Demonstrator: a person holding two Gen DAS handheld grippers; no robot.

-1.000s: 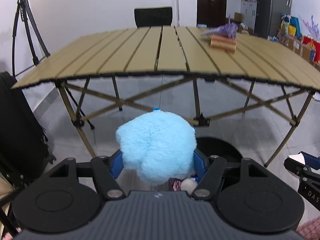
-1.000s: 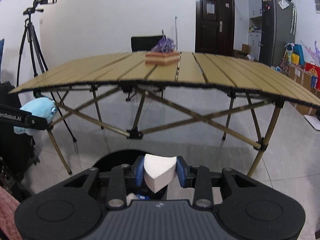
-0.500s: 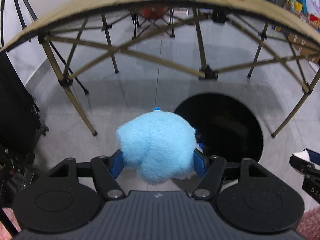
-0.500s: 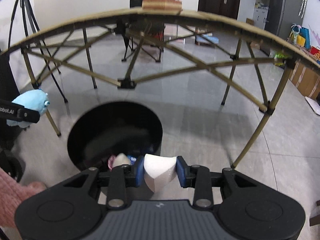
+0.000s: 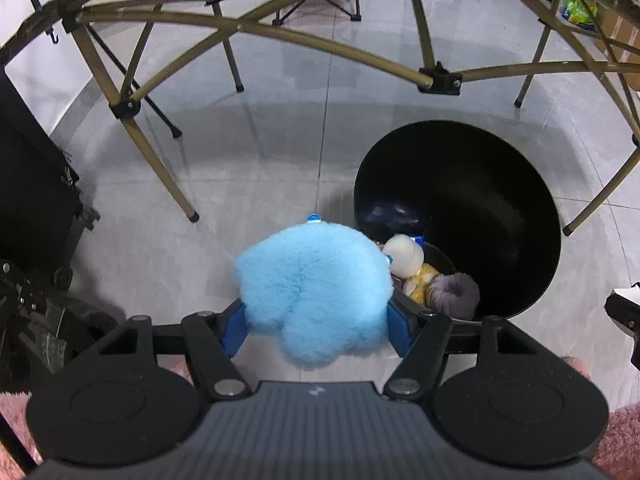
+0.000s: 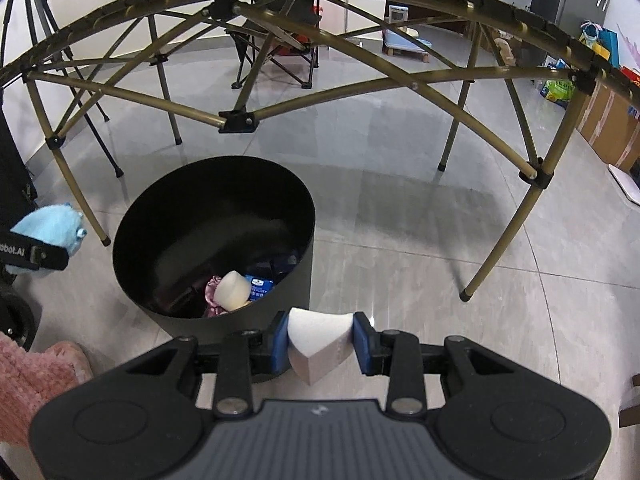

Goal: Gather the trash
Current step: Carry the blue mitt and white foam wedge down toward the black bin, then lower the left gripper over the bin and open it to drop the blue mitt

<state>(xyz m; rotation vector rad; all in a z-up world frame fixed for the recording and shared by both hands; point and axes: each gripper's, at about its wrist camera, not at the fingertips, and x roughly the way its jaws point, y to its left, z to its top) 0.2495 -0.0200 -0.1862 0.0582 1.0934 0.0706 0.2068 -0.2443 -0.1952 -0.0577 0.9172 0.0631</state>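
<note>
Two grippers hang above a grey tiled floor, each clamped on a piece of trash. The left gripper (image 5: 316,326) has its blue pads pressed against the sides of a fluffy blue toy (image 5: 314,292), held just left of the black bin (image 5: 520,200). The right gripper (image 6: 320,342) is nearly closed, pinching a white foam wedge (image 6: 318,340) just beyond the near right edge of the bin. Inside the bin lie a white ball (image 6: 233,290), a blue packet (image 6: 260,286), a yellow toy (image 5: 420,280) and a grey fluffy ball (image 5: 456,292). A folding table frame (image 6: 240,120) spans the far side.
</note>
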